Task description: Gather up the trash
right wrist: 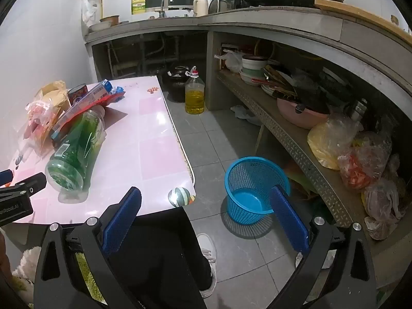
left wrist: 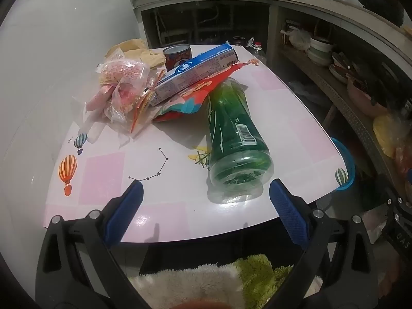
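Observation:
A green plastic bottle (left wrist: 233,139) lies on its side on the pink table (left wrist: 296,118), its base toward me. Behind it lie a blue-white carton (left wrist: 195,72), a red snack wrapper (left wrist: 190,103), crumpled clear bags (left wrist: 121,90) and a red can (left wrist: 177,55). My left gripper (left wrist: 206,193) is open and empty, just short of the bottle's base. My right gripper (right wrist: 206,198) is open and empty, held above the floor between the table's corner and a blue mesh basket (right wrist: 253,188). The bottle (right wrist: 74,146) and the trash pile (right wrist: 77,100) show in the right wrist view too.
A concrete counter (right wrist: 257,18) with shelves of bowls and bags (right wrist: 347,149) runs along the right. An oil jug (right wrist: 195,94) and a dark jar (right wrist: 177,79) stand on the floor beyond the table. The person's leg and shoe (right wrist: 206,252) are below the right gripper.

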Motion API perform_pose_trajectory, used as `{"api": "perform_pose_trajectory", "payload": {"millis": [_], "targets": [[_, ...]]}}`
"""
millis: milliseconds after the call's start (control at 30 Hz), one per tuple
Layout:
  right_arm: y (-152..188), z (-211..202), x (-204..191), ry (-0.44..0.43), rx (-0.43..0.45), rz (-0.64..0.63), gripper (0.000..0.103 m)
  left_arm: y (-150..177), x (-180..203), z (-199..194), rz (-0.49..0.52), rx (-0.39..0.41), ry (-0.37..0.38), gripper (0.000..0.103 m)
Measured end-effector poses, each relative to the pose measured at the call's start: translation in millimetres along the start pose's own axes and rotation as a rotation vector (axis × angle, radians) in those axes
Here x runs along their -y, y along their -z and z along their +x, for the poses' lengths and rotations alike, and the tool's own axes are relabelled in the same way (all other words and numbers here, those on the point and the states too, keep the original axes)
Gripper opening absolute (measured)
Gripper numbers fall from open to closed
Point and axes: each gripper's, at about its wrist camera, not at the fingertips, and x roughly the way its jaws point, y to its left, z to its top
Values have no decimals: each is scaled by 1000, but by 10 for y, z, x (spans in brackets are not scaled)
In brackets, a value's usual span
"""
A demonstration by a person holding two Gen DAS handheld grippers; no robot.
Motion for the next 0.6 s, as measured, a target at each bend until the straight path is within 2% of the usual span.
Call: {"api": "perform_pose_trajectory", "payload": {"millis": [467,600], "targets": [[-4,0,-1,1,-4,0,97,30,-27,120,1,-2,11,94],[-5,-5,-4,1,-4,-1,97,5,-4,34,-1,-3,12,94]]}}
